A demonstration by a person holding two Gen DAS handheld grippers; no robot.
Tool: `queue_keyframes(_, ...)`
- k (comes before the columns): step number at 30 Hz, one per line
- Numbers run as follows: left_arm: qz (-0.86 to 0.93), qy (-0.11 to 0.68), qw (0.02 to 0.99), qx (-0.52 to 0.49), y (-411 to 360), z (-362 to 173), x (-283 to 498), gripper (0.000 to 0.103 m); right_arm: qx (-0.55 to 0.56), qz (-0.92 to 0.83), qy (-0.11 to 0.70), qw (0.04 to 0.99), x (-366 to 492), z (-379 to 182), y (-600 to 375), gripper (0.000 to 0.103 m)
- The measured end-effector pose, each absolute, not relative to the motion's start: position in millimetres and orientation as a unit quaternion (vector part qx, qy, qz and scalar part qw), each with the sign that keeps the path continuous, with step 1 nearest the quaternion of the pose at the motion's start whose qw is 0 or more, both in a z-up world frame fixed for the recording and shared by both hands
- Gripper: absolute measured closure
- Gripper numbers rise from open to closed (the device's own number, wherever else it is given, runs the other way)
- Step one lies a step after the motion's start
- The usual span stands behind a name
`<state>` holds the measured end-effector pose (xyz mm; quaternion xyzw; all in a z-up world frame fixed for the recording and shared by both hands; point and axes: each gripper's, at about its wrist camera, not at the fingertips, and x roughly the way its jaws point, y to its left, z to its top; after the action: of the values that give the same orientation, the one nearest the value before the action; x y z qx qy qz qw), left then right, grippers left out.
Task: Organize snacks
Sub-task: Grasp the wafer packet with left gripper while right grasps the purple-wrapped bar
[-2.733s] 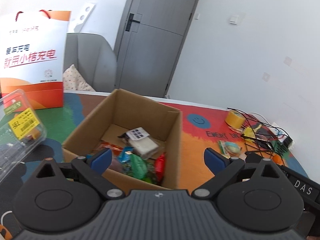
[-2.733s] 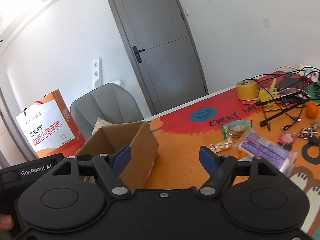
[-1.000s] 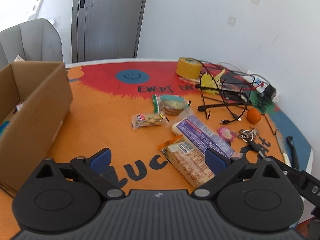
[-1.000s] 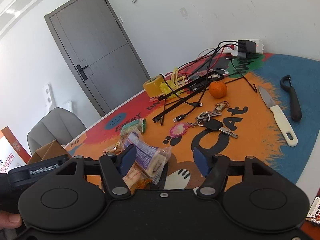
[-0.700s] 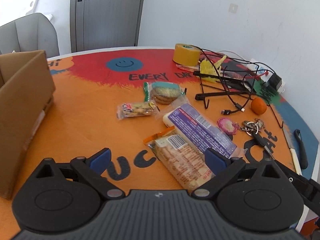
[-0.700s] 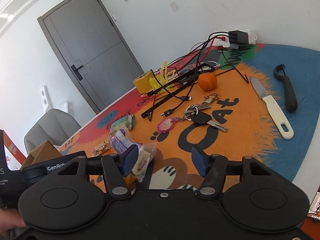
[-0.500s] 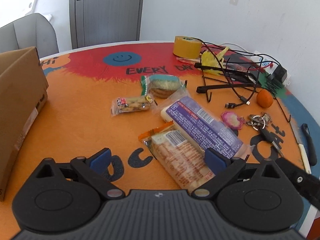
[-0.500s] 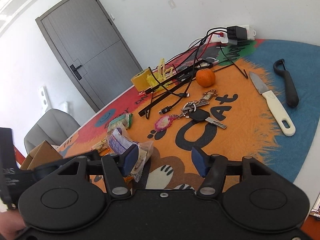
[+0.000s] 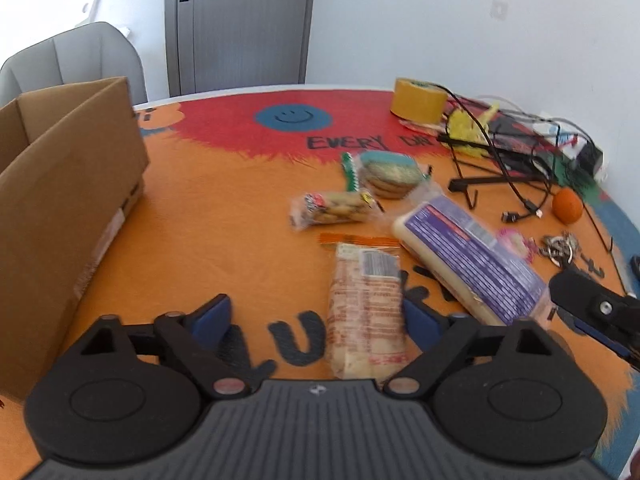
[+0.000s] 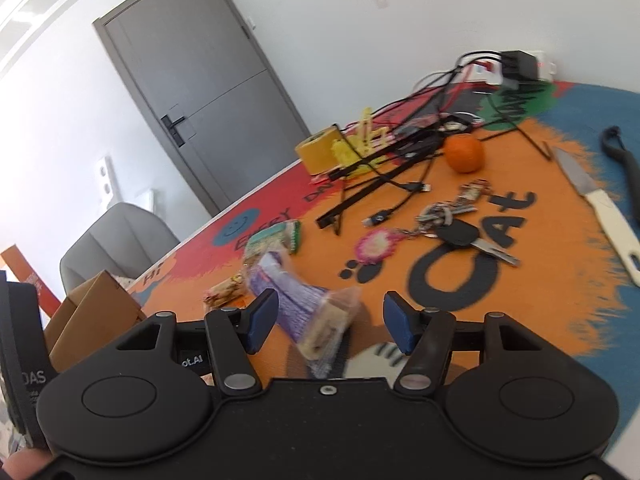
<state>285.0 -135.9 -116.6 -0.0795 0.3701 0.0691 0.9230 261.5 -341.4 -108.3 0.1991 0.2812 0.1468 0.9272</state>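
Several snack packs lie on the colourful table mat. In the left wrist view my left gripper [image 9: 316,316] is open low over the mat, and a clear pack of pale crackers [image 9: 366,304] lies between its fingers, close to the right one. A long purple-labelled pack [image 9: 472,256], a small biscuit pack [image 9: 332,208] and a green-edged cookie pack [image 9: 390,172] lie beyond. The cardboard box [image 9: 60,208] stands at left. In the right wrist view my right gripper [image 10: 330,320] is open with the purple-labelled pack [image 10: 296,304] between its fingers.
A yellow tape roll [image 9: 418,98], black cables and a wire stand [image 9: 500,160], an orange [image 10: 464,154], keys [image 10: 460,224], a knife [image 10: 600,208] and a peeler [image 10: 624,168] lie on the right. A grey chair [image 9: 72,60] stands behind the box.
Both grippers swung away from the box to the snack pile and came lower and closer. The cracker pack now lies between my left fingers and the purple pack between my right fingers.
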Motion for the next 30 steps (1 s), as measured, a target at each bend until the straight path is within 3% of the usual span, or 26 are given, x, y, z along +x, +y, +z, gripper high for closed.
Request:
queue_keyframes(3, 0.065, 0.363, 0.926, -0.083, -128.0, -115.1, 284.3, 0.053, 0.19, 0.152, 0.282, 0.928, 269.3, -106.2, -330.3, 0.043)
queue_keyframes(5, 0.062, 0.36, 0.927, -0.085, -122.8, -114.5, 283.2, 0.068, 0.181, 0.151, 0.283, 0.93, 273.3, -105.0, -323.4, 0.042)
queue_keyframes(22, 0.055, 0.351, 0.928, -0.117, -83.8, -107.7, 257.8, 0.069, 0.101, 0.156, 0.256, 0.949, 291.3, -92.9, -278.0, 0.036)
queue_keyframes(25, 0.06, 0.348, 0.928, -0.12, -78.6, -106.1, 254.2, 0.069, 0.089, 0.165, 0.238, 0.953, 295.6, -86.6, -270.4, 0.027)
queue_keyframes(30, 0.069, 0.349, 0.926, -0.127, -70.7, -106.1, 253.1, 0.069, 0.06, 0.172, 0.261, 0.948, 313.3, -92.2, -258.6, 0.025)
